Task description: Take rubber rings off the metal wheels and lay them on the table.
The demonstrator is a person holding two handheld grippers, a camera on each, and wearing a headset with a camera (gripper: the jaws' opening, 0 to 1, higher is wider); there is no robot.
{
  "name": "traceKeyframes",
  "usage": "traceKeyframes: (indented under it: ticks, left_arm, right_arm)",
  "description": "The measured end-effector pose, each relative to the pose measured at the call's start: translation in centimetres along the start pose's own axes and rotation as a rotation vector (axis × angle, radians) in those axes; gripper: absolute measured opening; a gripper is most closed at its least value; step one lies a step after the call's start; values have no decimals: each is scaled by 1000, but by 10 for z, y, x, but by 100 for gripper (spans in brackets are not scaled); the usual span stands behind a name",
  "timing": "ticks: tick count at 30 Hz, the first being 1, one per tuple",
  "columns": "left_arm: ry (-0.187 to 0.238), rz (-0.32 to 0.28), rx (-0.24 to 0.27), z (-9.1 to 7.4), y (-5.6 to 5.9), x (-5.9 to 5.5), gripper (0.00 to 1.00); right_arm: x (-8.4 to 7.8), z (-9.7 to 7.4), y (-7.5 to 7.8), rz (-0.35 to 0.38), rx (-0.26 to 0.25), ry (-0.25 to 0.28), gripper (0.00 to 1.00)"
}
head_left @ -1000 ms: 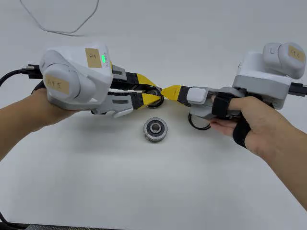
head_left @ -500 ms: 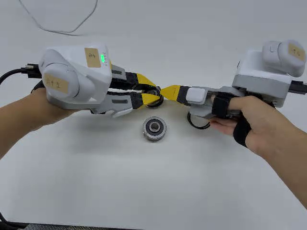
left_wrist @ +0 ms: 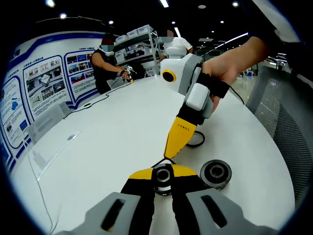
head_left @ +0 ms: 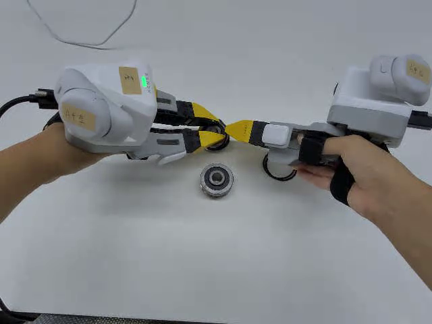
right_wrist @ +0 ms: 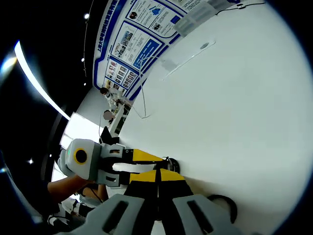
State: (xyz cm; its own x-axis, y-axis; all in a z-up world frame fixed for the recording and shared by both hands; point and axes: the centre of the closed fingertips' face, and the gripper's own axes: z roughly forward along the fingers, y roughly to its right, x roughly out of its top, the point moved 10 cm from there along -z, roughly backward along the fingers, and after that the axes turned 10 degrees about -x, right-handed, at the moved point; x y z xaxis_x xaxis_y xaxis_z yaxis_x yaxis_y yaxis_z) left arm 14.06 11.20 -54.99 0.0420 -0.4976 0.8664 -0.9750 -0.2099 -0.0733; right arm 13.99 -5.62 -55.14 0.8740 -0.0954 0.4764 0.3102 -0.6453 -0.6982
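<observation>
Left hand-held gripper (head_left: 214, 136) clamps a small silver metal wheel (left_wrist: 163, 175). Right hand-held gripper (head_left: 231, 129), jaws pressed together, pinches the wheel's thin black rubber ring (left_wrist: 161, 162) (only a sliver shows). A second metal wheel (head_left: 217, 181) and a loose black ring (head_left: 279, 173) lie just beside them on the white tabletop (head_left: 202, 256).

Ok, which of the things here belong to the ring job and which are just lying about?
Job: round silver metal wheel clamped in the left gripper; second metal wheel loose on the white table; black rubber ring lying by the right gripper.
Lying about: thin grey cable at the table's far side.
</observation>
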Motion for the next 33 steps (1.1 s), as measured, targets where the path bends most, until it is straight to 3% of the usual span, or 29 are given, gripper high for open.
traceKeyframes:
  ticks: [9,33]
  left_arm:
    - [-6,17,2,1,1,2,11]
    - [-4,14,1,3,2,3,12]
  right_arm:
    - [1,-2,-2,-69,8,-2,0]
    - [2,-5,-2,-154,34,-13,0]
